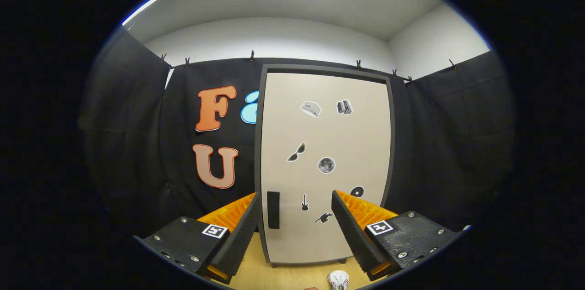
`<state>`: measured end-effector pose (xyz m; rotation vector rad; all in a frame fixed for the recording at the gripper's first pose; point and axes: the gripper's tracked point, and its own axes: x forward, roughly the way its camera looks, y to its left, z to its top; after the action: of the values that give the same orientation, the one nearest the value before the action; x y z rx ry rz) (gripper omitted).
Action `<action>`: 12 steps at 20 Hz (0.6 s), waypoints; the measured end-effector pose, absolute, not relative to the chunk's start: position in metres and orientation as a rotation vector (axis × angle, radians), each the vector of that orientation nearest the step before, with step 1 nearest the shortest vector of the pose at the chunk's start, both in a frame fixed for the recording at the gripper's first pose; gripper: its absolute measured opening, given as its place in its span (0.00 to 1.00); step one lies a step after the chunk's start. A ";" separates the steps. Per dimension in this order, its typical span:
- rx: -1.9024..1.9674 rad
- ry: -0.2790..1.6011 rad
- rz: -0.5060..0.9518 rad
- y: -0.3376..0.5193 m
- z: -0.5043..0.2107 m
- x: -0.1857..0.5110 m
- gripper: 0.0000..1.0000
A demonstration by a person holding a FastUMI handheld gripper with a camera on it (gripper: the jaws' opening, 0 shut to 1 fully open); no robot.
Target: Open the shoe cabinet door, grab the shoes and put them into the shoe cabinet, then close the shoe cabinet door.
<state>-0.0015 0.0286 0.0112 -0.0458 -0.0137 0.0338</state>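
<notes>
— One view to go on, the gripper view. What stands in front?

— Straight ahead is the shoe cabinet (325, 162), upright on the pale wooden floor (274, 276). Its door (320, 144) is closed, a light flat panel in a dark frame.

— Any way to pull it?

— A dark upright handle (273, 209) sits low on the door, close to its left edge. It shows in the gap between the fingers, nearer the left one, and nothing is touching it.

— And the gripper itself?

— The gripper (296, 210) is released: its two fingers stand wide apart with nothing between them but the view of the door beyond. They hang short of the cabinet, well off the panel.

— What is on the door?

— Small stickers (326, 165) are scattered over it: two near the top, a pair of sunglasses and a round one at the middle, a guitar and a few more lower down between the fingers.

— Where are the shoes?

— One shoe (338, 279) shows in part, white with a dark marking, lying on the floor in front of the cabinet's lower edge, below and just inside the right finger. It is cut off, so I cannot tell more of it.

— The surroundings?

— Black cloth (434, 144) hangs to both sides and behind the cabinet, clipped along its upper edge, with a white wall (274, 39) above it.
</notes>
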 end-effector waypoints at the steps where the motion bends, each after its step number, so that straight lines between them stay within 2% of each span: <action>1: -0.046 -0.011 0.034 0.029 0.010 0.000 0.95; 12: -0.050 0.006 0.040 0.040 0.003 0.008 0.95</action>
<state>0.0082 0.0398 0.0027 -0.0502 0.0065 0.0398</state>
